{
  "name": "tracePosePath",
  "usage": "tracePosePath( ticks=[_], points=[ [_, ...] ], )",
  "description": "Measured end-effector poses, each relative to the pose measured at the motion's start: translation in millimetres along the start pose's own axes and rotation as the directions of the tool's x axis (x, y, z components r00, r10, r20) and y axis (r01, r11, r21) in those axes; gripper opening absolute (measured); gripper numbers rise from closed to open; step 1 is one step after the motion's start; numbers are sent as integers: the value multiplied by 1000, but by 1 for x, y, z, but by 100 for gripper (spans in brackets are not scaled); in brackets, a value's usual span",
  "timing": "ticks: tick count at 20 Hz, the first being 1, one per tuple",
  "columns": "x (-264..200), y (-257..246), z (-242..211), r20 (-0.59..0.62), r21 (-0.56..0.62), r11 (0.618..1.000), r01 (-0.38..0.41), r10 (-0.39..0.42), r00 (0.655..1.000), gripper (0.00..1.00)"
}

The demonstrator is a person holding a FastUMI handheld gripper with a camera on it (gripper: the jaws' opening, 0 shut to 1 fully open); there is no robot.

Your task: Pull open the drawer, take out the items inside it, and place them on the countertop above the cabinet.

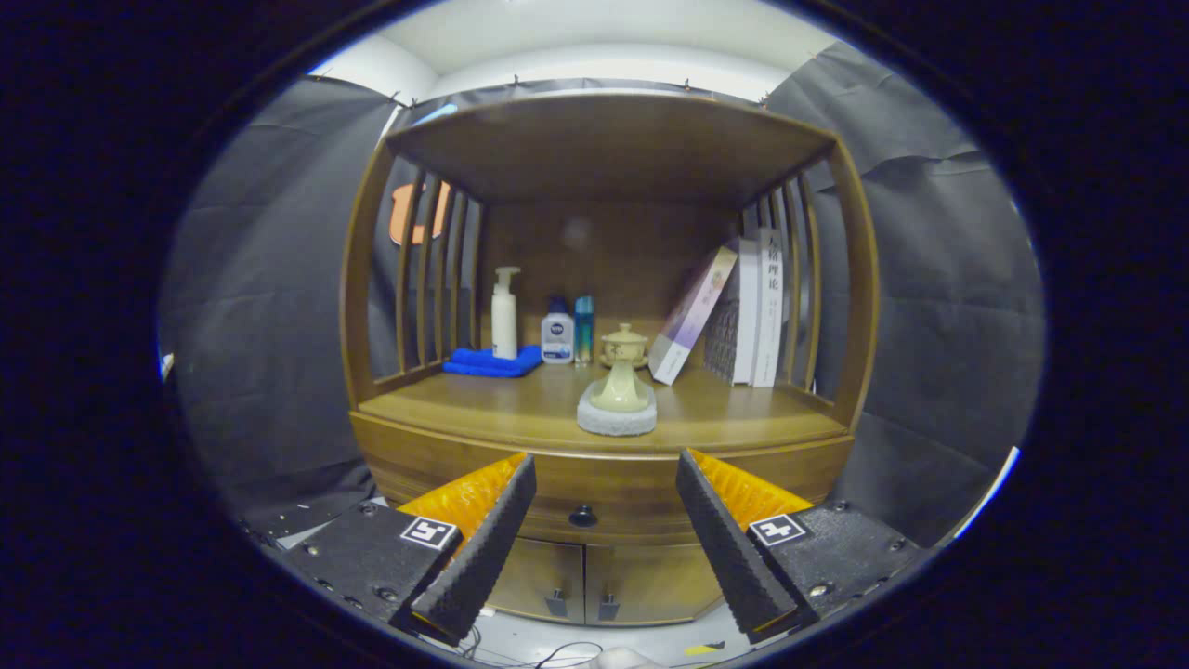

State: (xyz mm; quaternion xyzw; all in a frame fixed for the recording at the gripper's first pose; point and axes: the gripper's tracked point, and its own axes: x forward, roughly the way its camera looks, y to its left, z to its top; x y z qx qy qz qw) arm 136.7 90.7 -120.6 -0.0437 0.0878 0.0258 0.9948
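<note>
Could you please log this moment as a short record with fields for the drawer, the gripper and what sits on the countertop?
drawer: shut, dark round knob centred between the jaws, beyond them
gripper: gripper open, jaws spread wide, holding nothing, short of the cabinet
countertop: pale lidded ceramic jar on a grey round pad at the front middle
back left: white pump bottle on a folded blue cloth, two small bottles beside it
back right: books, one leaning
below drawer: two cabinet doors, closed

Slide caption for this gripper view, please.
Open gripper faces the closed drawer's knob, seen between its fingers; a pale pot stands on the countertop.
</note>
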Motion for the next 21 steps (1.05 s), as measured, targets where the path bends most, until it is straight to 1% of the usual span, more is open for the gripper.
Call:
tracePosePath(
  ticks=[2,4,10,14,17,21],
  points=[
    [-27,-1,20,47,19,1000,-16,15,999,99],
    [-54,-6,31,67,25,999,-29,27,997,99],
    [-121,-35,59,123,69,997,-31,22,992,99],
    [-148,-65,63,152,64,998,20,-29,988,99],
    [-157,-78,67,170,93,995,22,-38,985,99],
    [-162,-94,65,175,97,995,30,-46,983,99]
  ],
)
